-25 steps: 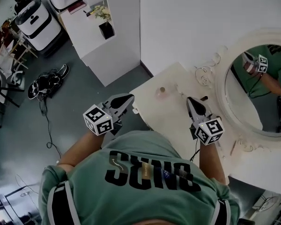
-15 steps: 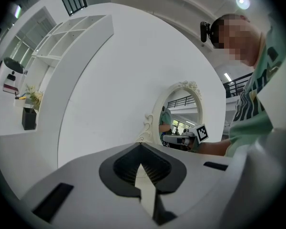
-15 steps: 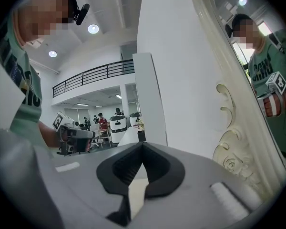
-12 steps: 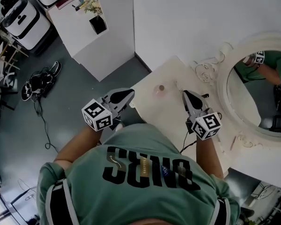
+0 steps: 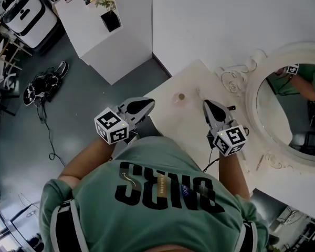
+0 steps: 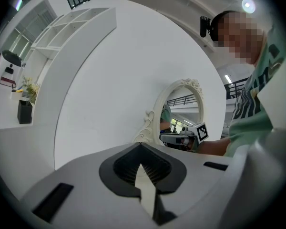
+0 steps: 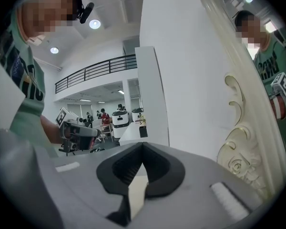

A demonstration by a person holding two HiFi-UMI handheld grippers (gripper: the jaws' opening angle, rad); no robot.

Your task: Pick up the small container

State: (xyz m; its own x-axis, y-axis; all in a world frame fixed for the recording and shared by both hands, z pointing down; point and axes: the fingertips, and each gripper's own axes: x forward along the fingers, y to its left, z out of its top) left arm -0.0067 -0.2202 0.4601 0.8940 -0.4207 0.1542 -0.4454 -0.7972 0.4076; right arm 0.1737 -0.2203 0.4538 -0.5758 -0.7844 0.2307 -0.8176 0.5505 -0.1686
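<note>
The small container (image 5: pixel 179 97), pinkish with a round lid, stands on the cream dressing table (image 5: pixel 186 130) near its far corner. My left gripper (image 5: pixel 150 104) hovers off the table's left edge, left of and nearer than the container, with its jaws shut and nothing between them. My right gripper (image 5: pixel 205 104) is over the table to the container's right, also shut and empty. Neither gripper view shows the container. The left gripper view has my left gripper (image 6: pixel 142 149) aimed at the mirror and the other gripper. The right gripper view has my right gripper (image 7: pixel 142 148) pointing past the mirror frame.
An oval mirror (image 5: pixel 291 114) in an ornate cream frame stands at the table's right. A white wall (image 5: pixel 210 20) backs the table. A white cabinet (image 5: pixel 102 41) carries a potted plant (image 5: pixel 111 17). Cables and shoes (image 5: pixel 42 85) lie on the grey floor.
The head camera has shifted a little. Both grippers stay shut and keep about the same places on either side of the container.
</note>
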